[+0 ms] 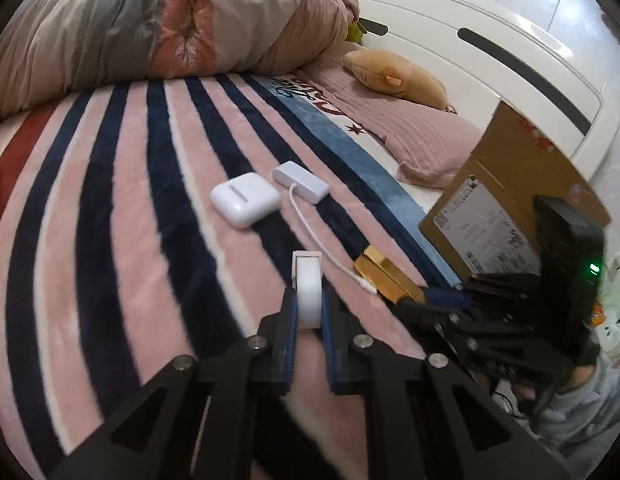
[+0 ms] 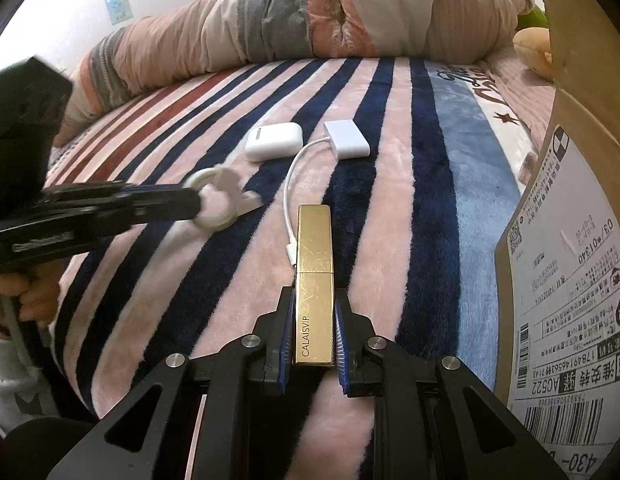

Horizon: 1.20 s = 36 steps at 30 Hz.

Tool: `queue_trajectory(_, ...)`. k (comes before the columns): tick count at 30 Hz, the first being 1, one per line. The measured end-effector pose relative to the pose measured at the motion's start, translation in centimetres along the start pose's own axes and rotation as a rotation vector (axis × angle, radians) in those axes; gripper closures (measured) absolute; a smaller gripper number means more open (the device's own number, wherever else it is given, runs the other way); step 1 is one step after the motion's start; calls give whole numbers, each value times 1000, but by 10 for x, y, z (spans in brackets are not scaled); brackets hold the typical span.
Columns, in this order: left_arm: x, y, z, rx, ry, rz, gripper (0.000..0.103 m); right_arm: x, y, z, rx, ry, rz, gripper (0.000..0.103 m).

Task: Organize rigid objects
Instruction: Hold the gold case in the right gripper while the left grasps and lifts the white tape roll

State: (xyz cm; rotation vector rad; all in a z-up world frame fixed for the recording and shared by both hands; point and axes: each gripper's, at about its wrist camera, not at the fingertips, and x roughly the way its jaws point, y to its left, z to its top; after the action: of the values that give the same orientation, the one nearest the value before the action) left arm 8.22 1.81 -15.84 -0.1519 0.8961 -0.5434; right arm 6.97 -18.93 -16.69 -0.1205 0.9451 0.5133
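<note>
The bed (image 2: 389,184) carries a plush blanket striped in pink, navy and white, with a rumpled quilt (image 1: 150,28) heaped at its far side. A brown cardboard box with a printed shipping label (image 2: 569,280) stands on the bed's right edge. The right gripper (image 2: 313,344) is clenched on a gold rectangular lipstick case marked CALAISVIP (image 2: 313,280), which points forward along the fingers just above the blanket. The left gripper (image 1: 309,312) is clenched on a white tape roll in its dispenser (image 1: 308,292), held edge-on. A white rounded earbud case (image 1: 245,199) lies on the blanket just beside a white flat adapter (image 1: 301,179), whose thin white cable (image 1: 313,236) runs back toward the lipstick case.
</note>
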Motion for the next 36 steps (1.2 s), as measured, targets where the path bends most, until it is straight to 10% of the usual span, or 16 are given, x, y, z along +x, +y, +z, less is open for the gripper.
queue_trajectory(6, -13, 23, -19, -45, 49, 117, 90, 1, 3, 1, -24, 4, -6, 89)
queue_trajectory(14, -3, 15, -17, -8, 29, 154, 53, 3, 5, 1, -23, -3, -32, 89)
queue_trajectory(24, 12, 5, -14, 69, 29, 286, 66, 3, 8, 5, -33, -22, -57, 89)
queue_trajectory(36, -79, -39, -19, 131, -117, 323, 66, -58, 34, -9, -66, -116, -9, 90)
